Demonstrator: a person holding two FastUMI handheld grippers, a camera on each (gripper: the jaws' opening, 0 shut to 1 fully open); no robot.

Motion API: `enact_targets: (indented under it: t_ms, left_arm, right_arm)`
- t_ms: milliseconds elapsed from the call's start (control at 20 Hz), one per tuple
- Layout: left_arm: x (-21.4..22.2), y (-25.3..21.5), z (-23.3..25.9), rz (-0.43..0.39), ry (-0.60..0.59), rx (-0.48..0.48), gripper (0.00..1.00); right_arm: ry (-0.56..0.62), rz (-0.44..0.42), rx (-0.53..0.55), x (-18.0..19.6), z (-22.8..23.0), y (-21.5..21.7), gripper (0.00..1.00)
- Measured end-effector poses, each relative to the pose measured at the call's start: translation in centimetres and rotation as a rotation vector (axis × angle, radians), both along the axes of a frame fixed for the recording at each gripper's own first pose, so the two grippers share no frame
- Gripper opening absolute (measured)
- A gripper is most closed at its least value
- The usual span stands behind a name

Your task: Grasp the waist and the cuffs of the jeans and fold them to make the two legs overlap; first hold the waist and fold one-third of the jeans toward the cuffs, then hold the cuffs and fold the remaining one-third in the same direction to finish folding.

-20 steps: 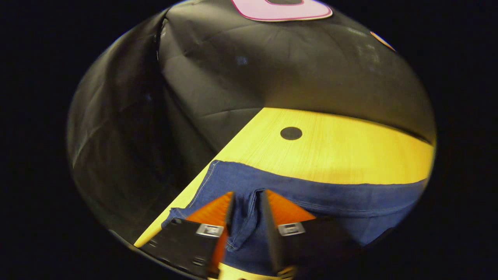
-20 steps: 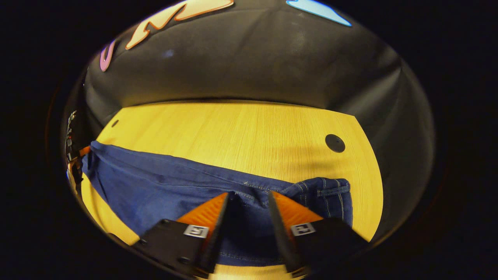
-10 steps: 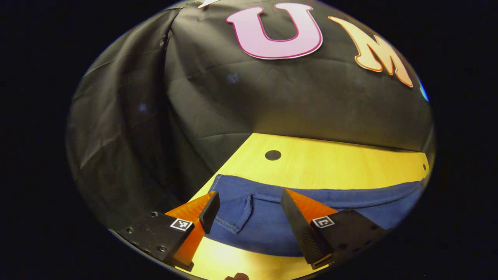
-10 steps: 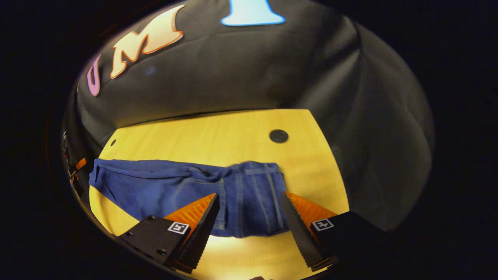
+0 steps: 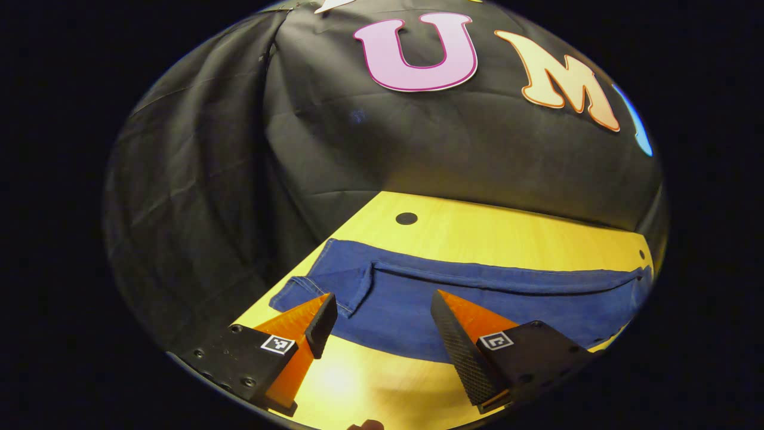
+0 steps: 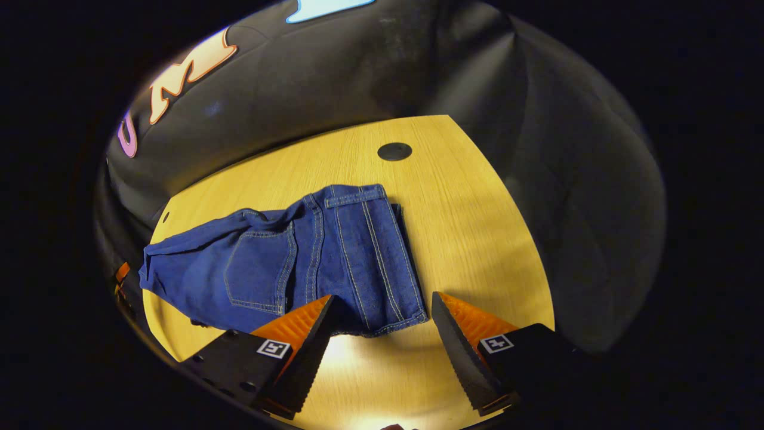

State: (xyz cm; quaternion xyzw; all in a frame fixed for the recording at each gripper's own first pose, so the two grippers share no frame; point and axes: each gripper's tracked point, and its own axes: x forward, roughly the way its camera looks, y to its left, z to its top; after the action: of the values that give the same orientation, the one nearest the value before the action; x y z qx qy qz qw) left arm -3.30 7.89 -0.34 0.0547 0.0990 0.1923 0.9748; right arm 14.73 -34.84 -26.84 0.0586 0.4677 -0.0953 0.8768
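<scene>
jeans [image 6: 310, 257] lie flat on the table [image 6: 477, 239]; left gripper [image 5: 382, 322] and right gripper [image 6: 382, 322] both wide, empty; we judge denim soft, heavyish, non-slip; pinch the waist [image 6: 382, 322] hem.

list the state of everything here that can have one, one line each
jeans: lying on the table, folded lengthwise with the legs overlapped, released
waist end: flat, back pocket up
cuff end: flat near the table's corner
left gripper: open, above the jeans' near edge, holding nothing
right gripper: open, over the waist's near edge, holding nothing
</scene>
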Motion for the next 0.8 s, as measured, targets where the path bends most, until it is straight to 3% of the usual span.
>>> enact_targets:
  t_ms: [200,250,400,550,600,650,800]
  left_arm:
    - [-1.2,-0.9,-0.3,-0.002,0.000,0.019,0.96]
    - [-1.4,-1.1,-0.2,-0.006,-0.004,0.022,0.96]
    - [-2.1,-2.0,-0.3,-0.010,-0.010,0.019,0.96]
    - [-2.7,-2.8,-0.8,-0.016,-0.005,0.005,0.96]
    - [-2.8,-3.1,-0.8,-0.019,-0.006,0.002,0.96]
    - [-3.1,-3.4,-1.0,-0.019,-0.006,0.001,0.96]
    - [-3.5,-4.5,-1.3,-0.028,-0.003,0.006,0.96]
  right_arm:
    - [-0.035,0.003,0.009,0.2,-0.3,-0.1,0.98]
    - [-0.037,0.016,-0.004,0.0,-0.6,-0.1,0.92]
    - [-0.069,0.026,0.011,0.1,-0.6,0.5,0.90]
    - [-0.082,-0.003,0.030,0.4,-1.1,1.2,0.43]
    - [-0.087,0.006,0.027,0.4,-0.9,1.2,0.34]
    - [-0.094,0.006,0.024,0.6,-1.0,1.3,0.29]
    - [-0.132,0.005,0.017,0.7,-0.7,1.4,0.28]
